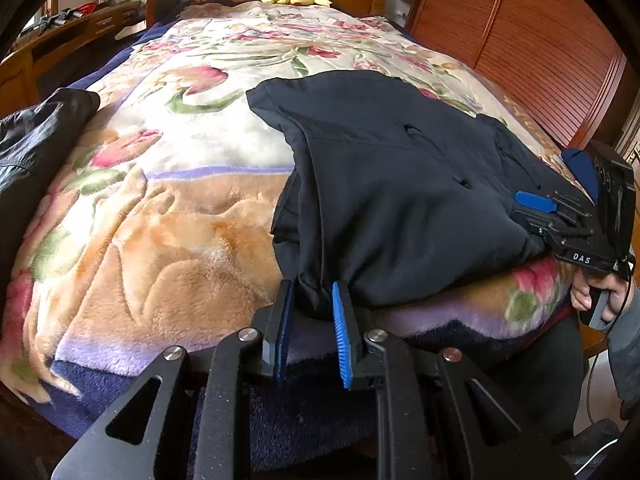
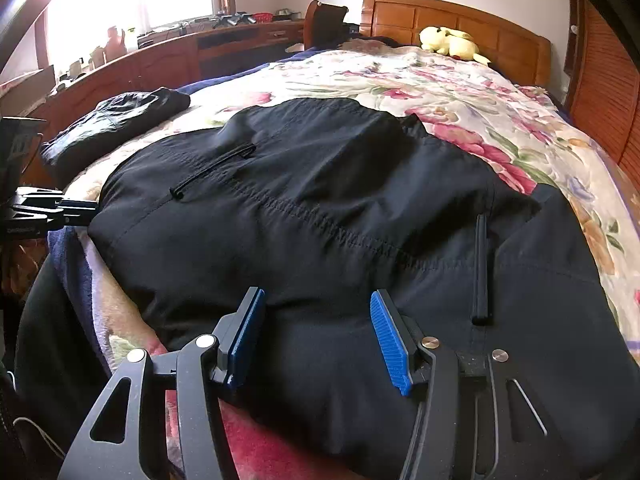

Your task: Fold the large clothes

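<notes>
Lying spread on the floral blanket (image 1: 168, 208) near the bed's foot, the dark garment (image 2: 320, 208) has one bunched corner apparently clamped by the left gripper (image 1: 312, 304), while the right gripper (image 2: 316, 320) rests on it, jaws apart.

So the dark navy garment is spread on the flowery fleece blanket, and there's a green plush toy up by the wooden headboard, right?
Nearly: the plush toy is pale yellow, not green, as the right wrist view shows. The dark navy garment is indeed spread on the flowery fleece blanket, with the toy by the wooden headboard.
</notes>
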Demonstrator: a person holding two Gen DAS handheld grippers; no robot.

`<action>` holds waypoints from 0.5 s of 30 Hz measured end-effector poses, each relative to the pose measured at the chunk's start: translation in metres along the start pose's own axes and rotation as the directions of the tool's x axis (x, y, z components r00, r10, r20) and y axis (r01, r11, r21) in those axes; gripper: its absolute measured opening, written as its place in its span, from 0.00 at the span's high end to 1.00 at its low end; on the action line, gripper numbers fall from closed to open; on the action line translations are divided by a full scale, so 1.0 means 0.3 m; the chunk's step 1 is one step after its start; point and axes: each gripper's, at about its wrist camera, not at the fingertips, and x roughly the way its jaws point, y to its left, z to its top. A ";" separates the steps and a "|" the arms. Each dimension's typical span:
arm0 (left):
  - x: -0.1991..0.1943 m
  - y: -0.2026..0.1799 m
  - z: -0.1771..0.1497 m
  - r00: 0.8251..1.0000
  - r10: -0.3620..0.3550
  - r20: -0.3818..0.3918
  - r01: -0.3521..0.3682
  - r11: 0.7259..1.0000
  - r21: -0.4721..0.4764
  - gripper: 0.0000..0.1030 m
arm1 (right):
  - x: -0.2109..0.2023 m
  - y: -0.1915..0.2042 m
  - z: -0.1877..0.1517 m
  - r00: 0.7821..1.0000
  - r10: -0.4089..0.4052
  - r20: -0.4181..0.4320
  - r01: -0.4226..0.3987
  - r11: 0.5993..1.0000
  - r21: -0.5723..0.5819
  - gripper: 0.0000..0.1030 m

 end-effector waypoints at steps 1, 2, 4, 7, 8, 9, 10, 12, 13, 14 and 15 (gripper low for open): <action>0.004 0.002 0.003 1.000 -0.003 -0.001 0.003 1.000 -0.006 0.80 | 0.002 0.000 -0.003 1.000 -0.001 0.001 0.001 1.000 0.003 0.45; 0.007 0.004 0.005 1.000 -0.005 -0.002 0.005 1.000 -0.012 0.80 | 0.004 -0.002 -0.006 1.000 -0.002 0.001 0.002 1.000 0.009 0.45; 0.014 0.008 0.012 1.000 -0.013 -0.002 0.013 1.000 -0.028 0.80 | 0.012 -0.002 -0.013 1.000 -0.006 0.005 0.006 1.000 0.023 0.45; 0.016 0.012 0.021 0.999 -0.031 0.007 0.031 0.998 -0.056 0.80 | 0.017 0.002 -0.025 0.999 -0.022 0.023 0.021 0.999 0.032 0.45; 0.015 0.008 0.028 0.999 -0.041 0.009 0.041 0.998 -0.048 0.84 | 0.015 0.005 -0.028 0.999 -0.028 0.032 0.027 0.999 0.035 0.45; 0.011 0.003 0.035 0.999 -0.048 0.016 0.049 0.998 -0.042 0.85 | 0.013 0.007 -0.033 0.999 -0.034 0.043 0.033 0.999 0.039 0.45; 0.000 0.000 0.047 0.998 -0.052 0.030 0.053 0.997 -0.049 0.89 | 0.012 0.008 -0.039 0.998 -0.037 0.051 0.035 0.998 0.043 0.45; -0.033 -0.027 0.083 0.996 -0.056 0.070 0.059 0.998 -0.035 0.92 | 0.009 0.012 -0.048 0.997 -0.045 0.067 0.041 0.998 0.049 0.45; -0.066 -0.053 0.112 0.992 -0.057 0.111 0.059 0.998 -0.010 0.93 | 0.008 0.014 -0.052 0.996 -0.048 0.073 0.044 0.998 0.050 0.45; -0.094 -0.075 0.139 0.988 -0.064 0.143 0.064 0.998 0.006 0.94 | 0.007 0.015 -0.055 0.996 -0.050 0.078 0.046 0.998 0.051 0.45; -0.132 -0.108 0.182 0.980 -0.085 0.180 0.081 0.996 0.028 0.95 | 0.006 0.015 -0.058 0.995 -0.050 0.084 0.045 0.997 0.056 0.45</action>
